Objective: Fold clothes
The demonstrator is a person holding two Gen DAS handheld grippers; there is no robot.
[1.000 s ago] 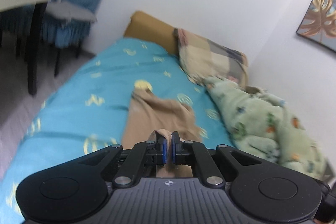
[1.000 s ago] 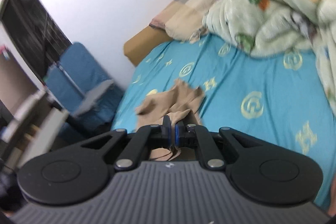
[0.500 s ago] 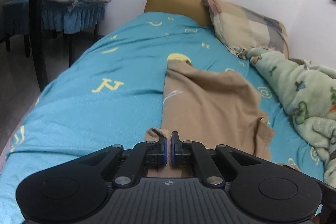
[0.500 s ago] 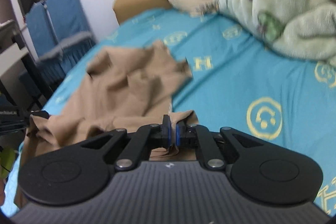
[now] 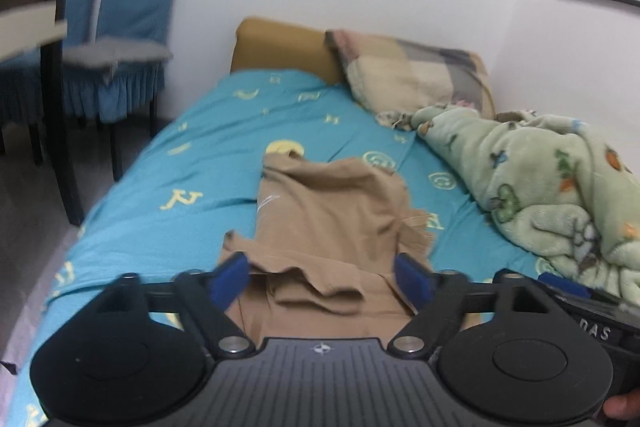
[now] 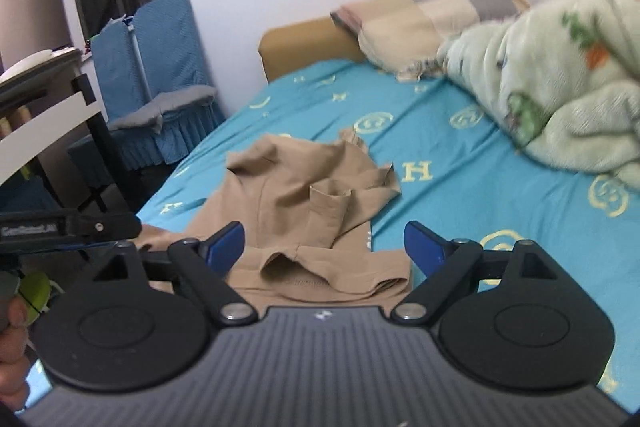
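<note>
A tan garment [image 5: 328,211] lies crumpled lengthwise on the turquoise bedsheet [image 5: 192,163]. Its near hem sits folded between the blue pads of my left gripper [image 5: 322,277], whose jaws are opening wide and press on nothing. In the right wrist view the same tan garment [image 6: 304,195] lies loose, its near edge under my right gripper [image 6: 325,251]. Those jaws are opening too, with cloth below the gap but not pinched. The left gripper's body [image 6: 68,227] shows at the left edge there.
A green fleece blanket [image 5: 552,187] is heaped along the right side of the bed. A patchwork pillow [image 5: 404,71] leans on the tan headboard [image 5: 280,43]. Blue-covered chairs [image 5: 128,39] and a dark table leg [image 5: 60,131] stand left of the bed.
Both grippers were shut on the garment's near edge and now stand wide apart. The cloth has dropped onto the bed and lies slack.
</note>
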